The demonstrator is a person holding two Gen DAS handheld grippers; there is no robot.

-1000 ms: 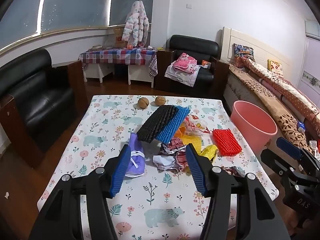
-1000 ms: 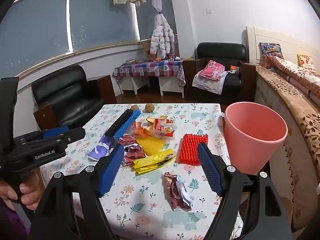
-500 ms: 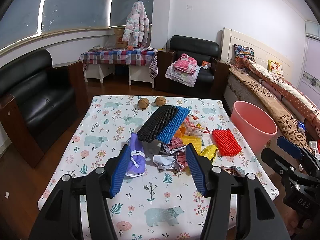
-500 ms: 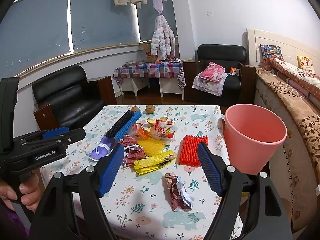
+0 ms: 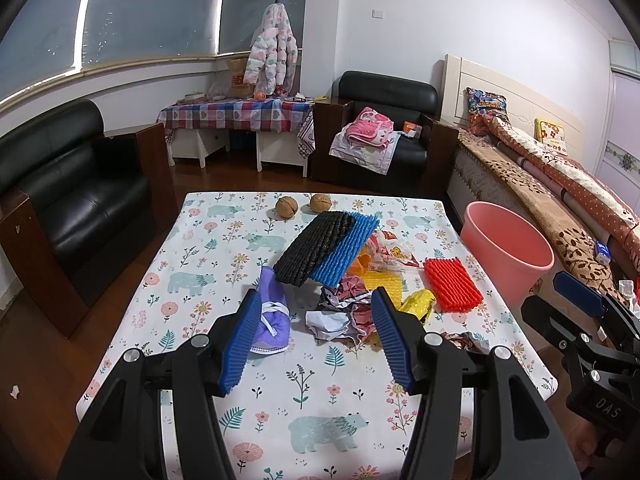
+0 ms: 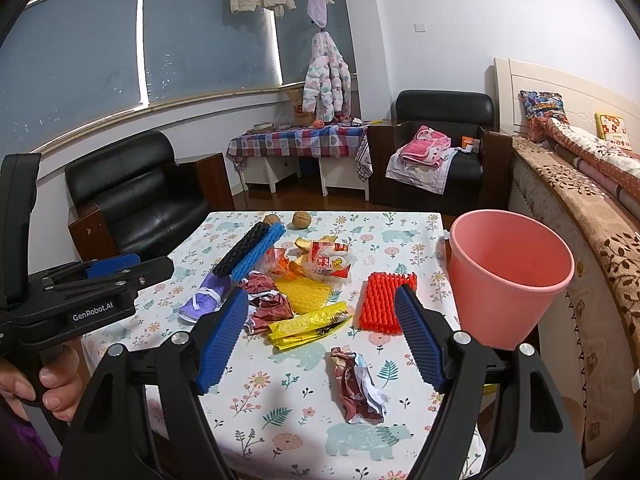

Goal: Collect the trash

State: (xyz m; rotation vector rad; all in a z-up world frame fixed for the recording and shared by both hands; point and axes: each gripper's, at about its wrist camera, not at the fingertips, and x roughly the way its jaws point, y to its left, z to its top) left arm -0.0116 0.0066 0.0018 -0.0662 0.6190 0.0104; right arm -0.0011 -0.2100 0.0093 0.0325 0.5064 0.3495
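While both tools hang wide open and empty above the counter (image 6: 404,220), I judge the crumpled wrapper (image 6: 357,386) at six o'clock the right tool's (image 6: 320,340) best first pick: straddle it, close firmly, carry to the pink bucket (image 6: 508,280) at two o'clock.

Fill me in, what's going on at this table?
A person holds a gripper in each hand over a table strewn with trash. Both the left gripper and the right gripper are open and empty, above the table. Nothing has been picked up: the crumpled wrapper, yellow wrapper, red foam net and purple mask lie on the cloth. The pink bin at the table's right edge looks empty.
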